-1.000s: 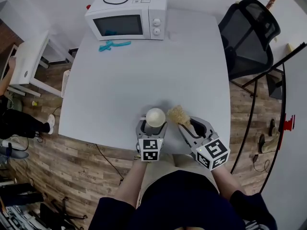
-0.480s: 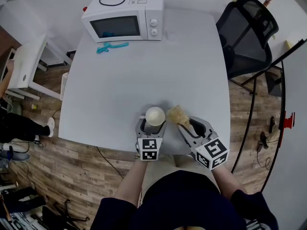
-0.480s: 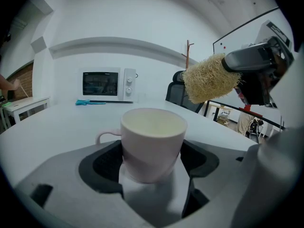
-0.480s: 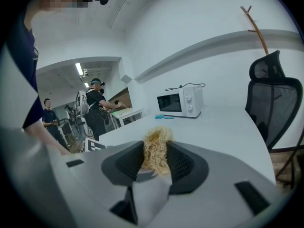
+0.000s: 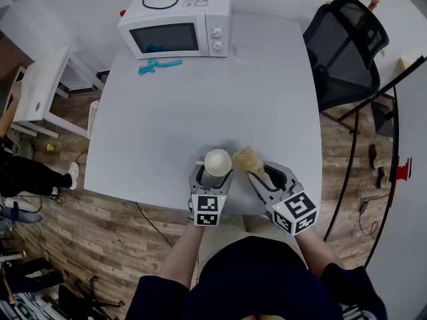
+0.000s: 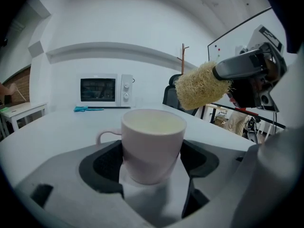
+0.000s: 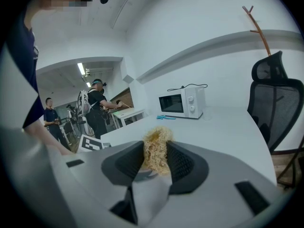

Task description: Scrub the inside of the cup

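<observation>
Pale grey tabletop (image 5: pixel 200 99) fills the scene, a white microwave oven (image 5: pixel 177 24) at its far end. At the near edge, the left gripper (image 5: pixel 215 173) clamps the lower body of a pale pink ceramic mug (image 6: pixel 153 144), upright, handle to the left. The right gripper (image 5: pixel 261 172) pinches a straw-coloured fibrous scrubber (image 5: pixel 247 159) just beside the rim. The mug looks rigid, smooth and breakable, so a low grip on its wall suits; the scrubber looks springy.
</observation>
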`<state>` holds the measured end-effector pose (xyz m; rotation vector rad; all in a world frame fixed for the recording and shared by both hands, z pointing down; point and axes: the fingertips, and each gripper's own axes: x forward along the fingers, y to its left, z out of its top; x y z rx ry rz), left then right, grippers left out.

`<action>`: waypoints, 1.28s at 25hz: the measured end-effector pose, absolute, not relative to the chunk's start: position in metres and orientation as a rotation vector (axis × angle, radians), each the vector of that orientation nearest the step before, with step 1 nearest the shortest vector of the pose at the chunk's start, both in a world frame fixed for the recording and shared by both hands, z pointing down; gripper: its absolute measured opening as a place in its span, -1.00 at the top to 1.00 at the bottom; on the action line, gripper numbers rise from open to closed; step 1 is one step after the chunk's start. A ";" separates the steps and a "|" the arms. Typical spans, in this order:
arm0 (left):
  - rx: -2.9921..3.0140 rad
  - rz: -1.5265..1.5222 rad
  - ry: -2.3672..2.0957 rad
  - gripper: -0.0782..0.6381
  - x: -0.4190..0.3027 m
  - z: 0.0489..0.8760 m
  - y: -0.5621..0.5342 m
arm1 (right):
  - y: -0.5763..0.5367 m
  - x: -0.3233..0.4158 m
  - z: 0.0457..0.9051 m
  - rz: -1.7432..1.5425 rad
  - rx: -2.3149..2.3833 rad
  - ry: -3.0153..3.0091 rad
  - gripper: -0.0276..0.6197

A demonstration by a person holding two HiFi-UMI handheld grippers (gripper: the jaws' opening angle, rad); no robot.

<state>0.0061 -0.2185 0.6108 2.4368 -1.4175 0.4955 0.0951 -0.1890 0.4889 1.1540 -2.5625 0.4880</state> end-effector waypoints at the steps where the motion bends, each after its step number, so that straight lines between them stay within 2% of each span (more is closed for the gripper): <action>1: 2.454 0.495 -1.418 -0.27 0.007 0.607 -0.218 | -0.189 0.094 0.488 0.482 1.149 -2.567 0.45; 9: 2.571 0.528 -1.457 -0.27 0.005 0.584 -0.210 | -0.185 0.075 0.459 0.307 0.976 -2.640 0.45; 20: 2.779 0.765 -1.514 -0.27 0.002 0.557 -0.197 | -0.152 0.027 0.436 -0.406 0.315 -2.422 0.45; 32: 2.910 0.933 -1.571 -0.27 0.012 0.529 -0.192 | -0.142 0.028 0.462 -0.621 0.034 -2.152 0.45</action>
